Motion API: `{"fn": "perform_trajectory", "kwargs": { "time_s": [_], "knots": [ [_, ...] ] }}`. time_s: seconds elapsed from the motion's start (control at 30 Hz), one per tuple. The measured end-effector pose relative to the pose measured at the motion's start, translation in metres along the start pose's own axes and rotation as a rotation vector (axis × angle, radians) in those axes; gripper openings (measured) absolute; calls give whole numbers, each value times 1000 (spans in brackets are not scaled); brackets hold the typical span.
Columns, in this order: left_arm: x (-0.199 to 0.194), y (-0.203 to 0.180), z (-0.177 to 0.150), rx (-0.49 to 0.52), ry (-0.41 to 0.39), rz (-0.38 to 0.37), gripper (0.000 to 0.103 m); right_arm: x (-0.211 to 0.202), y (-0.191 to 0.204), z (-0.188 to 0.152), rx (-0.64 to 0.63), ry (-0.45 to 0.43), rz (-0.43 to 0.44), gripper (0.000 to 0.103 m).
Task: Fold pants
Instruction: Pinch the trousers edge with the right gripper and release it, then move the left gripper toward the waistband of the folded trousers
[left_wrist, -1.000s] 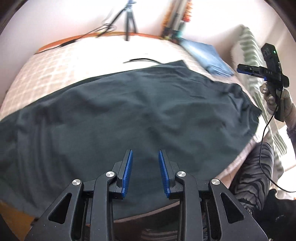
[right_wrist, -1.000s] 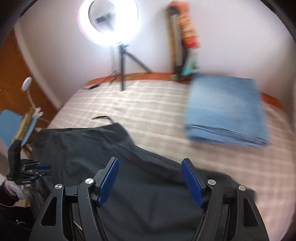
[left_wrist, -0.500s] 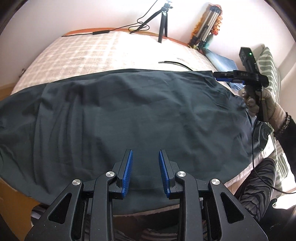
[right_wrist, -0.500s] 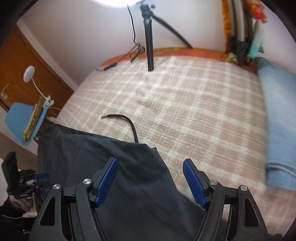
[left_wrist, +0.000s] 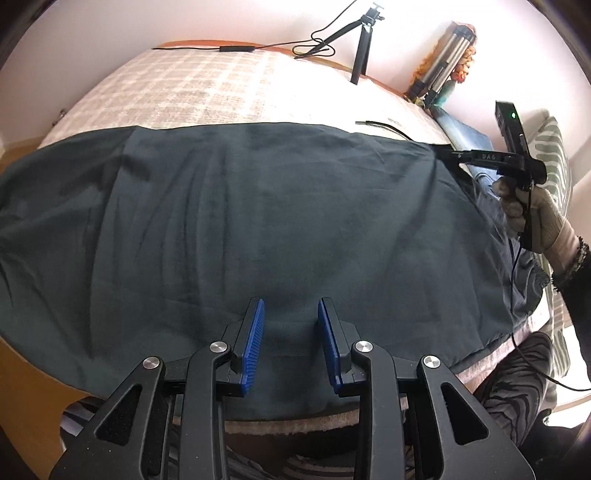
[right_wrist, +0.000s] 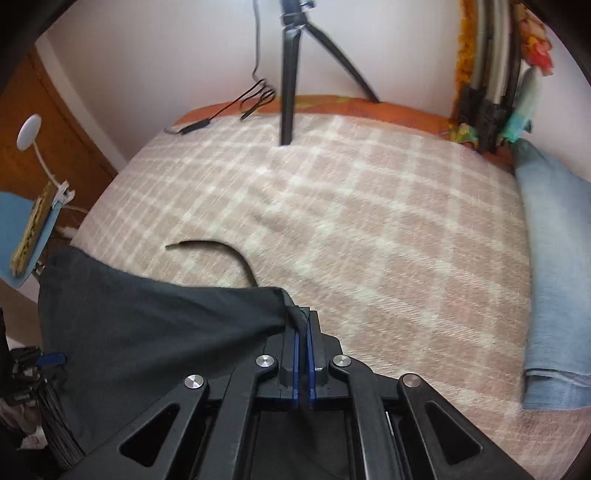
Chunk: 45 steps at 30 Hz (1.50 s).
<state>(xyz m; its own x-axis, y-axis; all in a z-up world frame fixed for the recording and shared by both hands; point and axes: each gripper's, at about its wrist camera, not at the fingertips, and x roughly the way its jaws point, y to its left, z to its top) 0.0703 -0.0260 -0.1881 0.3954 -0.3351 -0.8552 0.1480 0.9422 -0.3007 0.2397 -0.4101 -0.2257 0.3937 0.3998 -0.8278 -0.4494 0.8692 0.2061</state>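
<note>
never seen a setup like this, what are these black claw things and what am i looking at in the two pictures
These are two hand-held grippers, each carrying a camera looking along its jaws; no robot arm is involved. One picture is from the left gripper, whose jaws stand apart over dark pants spread on a checked bed cover. It also shows the other tool in a gloved hand. The other picture is from the right gripper, which has just closed on a corner of the pants. Folded blue jeans lie alongside.

walls white (right_wrist: 166, 66) | bed checked beige (right_wrist: 369, 221) | door wooden (right_wrist: 55, 129)
</note>
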Motion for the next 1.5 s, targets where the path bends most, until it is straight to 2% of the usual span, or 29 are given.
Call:
{"fn": "perform_trajectory", "kwargs": {
  "time_s": [0.03,0.07,0.1,0.13,0.2,0.3,0.37,0.5,0.6,0.77,0.9,1.07,1.33,1.5],
  "knots": [
    [-2,1,-1,-1,-2,6,28,1,1,-1,-2,16,20,12],
    [-6,4,0,-2,-6,11,28,2,2,-2,5,31,25,34],
    [-12,9,0,-10,-17,18,28,0,3,-3,12,33,23,45],
    [-19,14,1,-24,-31,25,28,-4,5,-4,13,20,18,49],
    [-35,30,4,-72,-64,26,29,-17,9,-7,-3,-10,15,49],
    [-63,59,6,-137,-115,52,43,-38,17,-12,-7,-45,20,52],
    [-84,78,5,-172,-151,75,43,-53,25,-17,-6,-74,32,59],
    [-123,125,6,-289,-212,35,44,-75,45,-31,-16,-116,49,60],
    [-147,162,7,-359,-258,60,44,-86,59,-44,-30,-132,56,62],
    [-165,223,-6,-488,-271,79,44,-98,76,-61,-39,-147,74,62],
    [-151,259,-20,-615,-261,20,45,-106,86,-73,-38,-156,75,62],
    [-115,288,-34,-724,-218,-42,46,-111,90,-81,-15,-159,71,62],
    [-89,307,-33,-768,-206,-68,46,-116,85,-85,44,-155,51,62],
    [-85,312,-27,-766,-249,-97,49,-120,89,-81,55,-164,49,63]
  ]
}}
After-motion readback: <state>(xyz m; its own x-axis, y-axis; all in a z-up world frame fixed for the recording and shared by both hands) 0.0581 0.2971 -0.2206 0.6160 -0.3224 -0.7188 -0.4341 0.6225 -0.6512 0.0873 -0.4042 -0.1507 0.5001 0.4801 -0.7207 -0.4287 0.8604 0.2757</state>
